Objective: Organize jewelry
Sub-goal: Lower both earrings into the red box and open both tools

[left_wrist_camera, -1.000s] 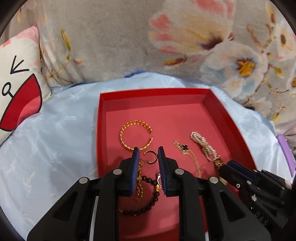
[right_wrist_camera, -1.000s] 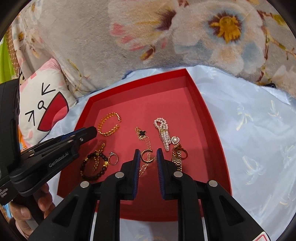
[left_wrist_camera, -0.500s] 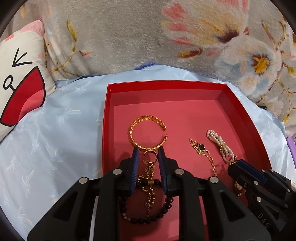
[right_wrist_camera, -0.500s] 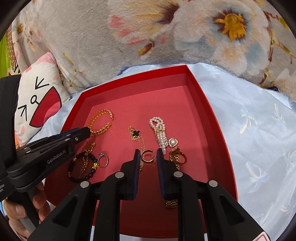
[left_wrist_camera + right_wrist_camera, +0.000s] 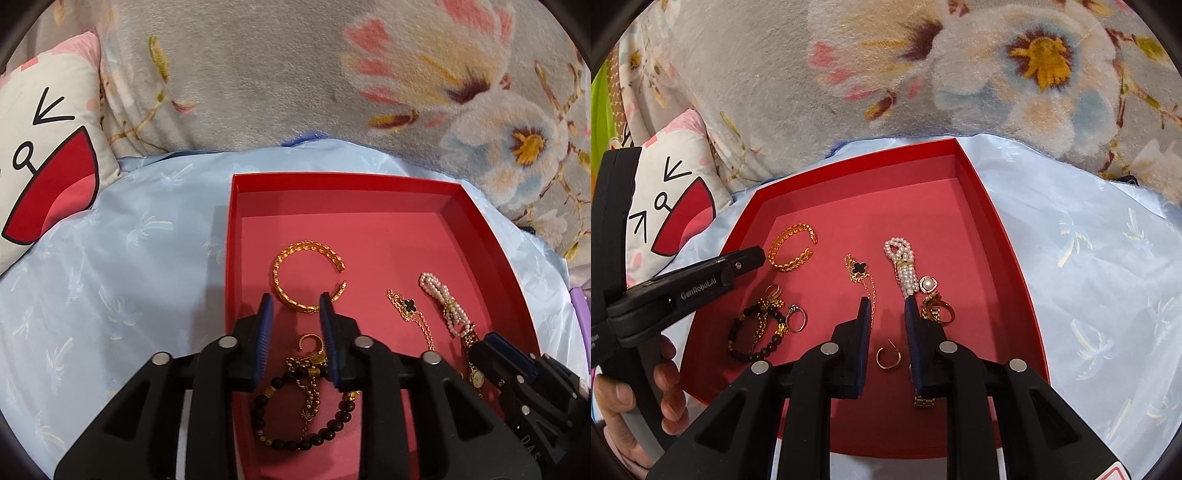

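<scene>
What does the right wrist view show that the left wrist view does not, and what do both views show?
Only the right wrist view shows a silver ring, a pearl earring, a small gold hoop between the open right tool, and the person's hand. Only the left wrist view shows a small watch face. Both show the red tray, gold cuff bracelet, black bead bracelet, clover necklace and pearl strand.

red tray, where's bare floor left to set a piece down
The shallow red cardboard tray is bare across its far half, beyond the gold open cuff bangle and white pearl strand. The near half is crowded, notably around the black bead bracelet.
</scene>
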`<state>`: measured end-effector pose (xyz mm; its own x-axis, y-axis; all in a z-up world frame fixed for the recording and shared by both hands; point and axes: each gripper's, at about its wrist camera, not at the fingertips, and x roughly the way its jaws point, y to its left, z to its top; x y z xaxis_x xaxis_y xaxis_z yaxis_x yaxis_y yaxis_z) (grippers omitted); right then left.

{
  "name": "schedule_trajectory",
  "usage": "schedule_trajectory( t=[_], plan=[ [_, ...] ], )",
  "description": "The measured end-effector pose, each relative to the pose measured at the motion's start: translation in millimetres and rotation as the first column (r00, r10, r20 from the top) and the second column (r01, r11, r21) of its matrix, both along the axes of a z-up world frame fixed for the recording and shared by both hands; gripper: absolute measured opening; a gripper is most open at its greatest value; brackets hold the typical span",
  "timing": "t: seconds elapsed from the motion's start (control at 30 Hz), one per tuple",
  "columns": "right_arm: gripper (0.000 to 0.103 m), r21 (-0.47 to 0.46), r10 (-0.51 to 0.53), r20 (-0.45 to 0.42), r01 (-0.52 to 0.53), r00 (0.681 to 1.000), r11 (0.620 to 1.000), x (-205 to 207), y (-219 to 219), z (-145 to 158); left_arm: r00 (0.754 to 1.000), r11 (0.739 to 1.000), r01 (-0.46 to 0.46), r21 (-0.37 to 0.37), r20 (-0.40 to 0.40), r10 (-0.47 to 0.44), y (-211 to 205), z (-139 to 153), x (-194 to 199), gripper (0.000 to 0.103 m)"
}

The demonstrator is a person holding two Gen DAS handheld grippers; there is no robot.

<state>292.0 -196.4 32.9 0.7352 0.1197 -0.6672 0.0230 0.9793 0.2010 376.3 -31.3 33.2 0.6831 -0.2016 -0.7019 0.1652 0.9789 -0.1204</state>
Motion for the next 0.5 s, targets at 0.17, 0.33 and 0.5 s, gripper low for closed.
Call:
schedule_trajectory(
  t=[0.17, 0.33, 0.5],
  plan=[
    [0.020, -0.003, 0.001, -0.002, -0.001, 1.000, 1.000, -8, 1, -1, 1.000, 1.000, 0.002, 0.002, 0.016, -0.002, 1, 6, -8, 0.027],
    [0.023, -0.006, 0.003, 0.005, -0.003, 1.000, 1.000, -26, 0, 4, 0.999, 1.000, 0.017, 0.003, 0.038, -0.018, 3, 16, -29, 0.027],
    [0.038, -0.011, -0.020, 0.029, 0.020, 0.999, 1.000, -59, -7, 12, 0.998, 0.999, 0.031, 0.019, 0.061, -0.032, 4, 20, -61, 0.028]
  ],
)
